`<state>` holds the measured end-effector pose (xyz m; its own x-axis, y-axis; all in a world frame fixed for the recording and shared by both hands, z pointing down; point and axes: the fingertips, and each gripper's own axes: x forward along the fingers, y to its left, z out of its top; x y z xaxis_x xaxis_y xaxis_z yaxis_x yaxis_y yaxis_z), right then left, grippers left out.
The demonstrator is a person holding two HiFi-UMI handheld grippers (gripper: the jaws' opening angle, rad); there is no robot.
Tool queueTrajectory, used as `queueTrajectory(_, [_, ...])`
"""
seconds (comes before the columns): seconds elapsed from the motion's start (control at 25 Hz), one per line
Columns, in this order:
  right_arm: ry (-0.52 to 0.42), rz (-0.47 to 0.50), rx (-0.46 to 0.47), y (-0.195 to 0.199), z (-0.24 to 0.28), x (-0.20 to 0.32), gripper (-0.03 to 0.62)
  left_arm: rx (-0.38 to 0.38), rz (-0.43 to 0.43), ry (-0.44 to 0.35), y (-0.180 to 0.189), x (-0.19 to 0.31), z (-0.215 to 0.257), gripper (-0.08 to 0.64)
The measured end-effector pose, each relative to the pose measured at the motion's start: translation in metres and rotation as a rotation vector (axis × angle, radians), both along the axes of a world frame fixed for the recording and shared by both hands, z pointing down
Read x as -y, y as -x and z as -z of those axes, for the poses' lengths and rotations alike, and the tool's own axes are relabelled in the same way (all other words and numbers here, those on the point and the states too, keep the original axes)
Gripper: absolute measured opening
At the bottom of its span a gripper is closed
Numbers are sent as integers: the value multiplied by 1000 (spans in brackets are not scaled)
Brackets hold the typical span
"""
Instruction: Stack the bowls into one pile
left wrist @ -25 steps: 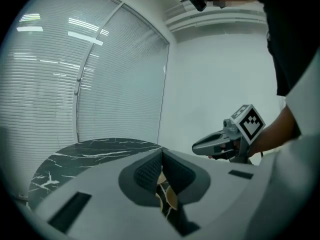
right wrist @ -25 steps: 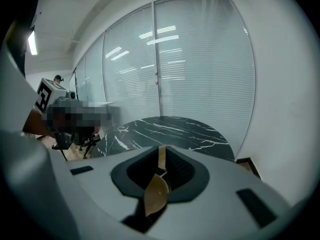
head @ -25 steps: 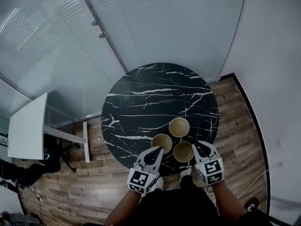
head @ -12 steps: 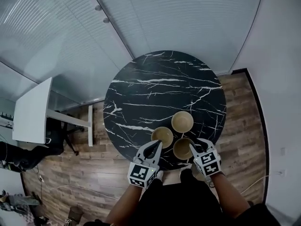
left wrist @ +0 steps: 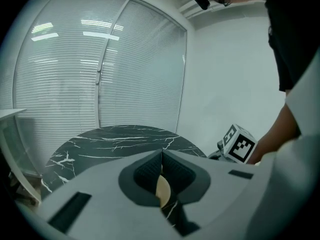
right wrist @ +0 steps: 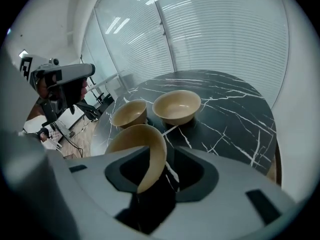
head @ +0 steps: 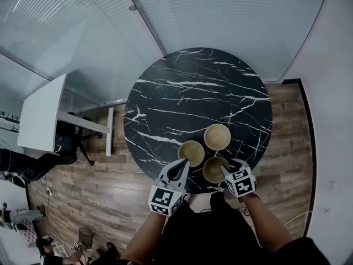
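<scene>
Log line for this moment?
left tool shut | right tool just opening, nearest tan round bowl rim between jaws | other two bowls unstacked on black marble table

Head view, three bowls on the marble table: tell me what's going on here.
A person works a gripper in each hand over a round black marble table. Three tan round bowls sit unstacked near its front edge: nearest bowl, left bowl, far bowl. The right gripper has just been opening its jaws, and the nearest bowl's rim stands between them. The left gripper, jaws together, points toward the left bowl.
</scene>
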<state>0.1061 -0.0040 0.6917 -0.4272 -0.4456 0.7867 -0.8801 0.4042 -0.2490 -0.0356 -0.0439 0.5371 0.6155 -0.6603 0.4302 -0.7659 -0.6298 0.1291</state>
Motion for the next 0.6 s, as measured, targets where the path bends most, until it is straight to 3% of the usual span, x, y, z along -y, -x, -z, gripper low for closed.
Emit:
queueTrajectory(0.4, [7, 44, -26, 2, -11, -4, 125, 0, 48, 27, 9, -9, -11, 14])
queueTrajectory(0.6, [-1, 27, -31, -1, -11, 0, 56, 5, 76, 24, 21, -6, -8, 15])
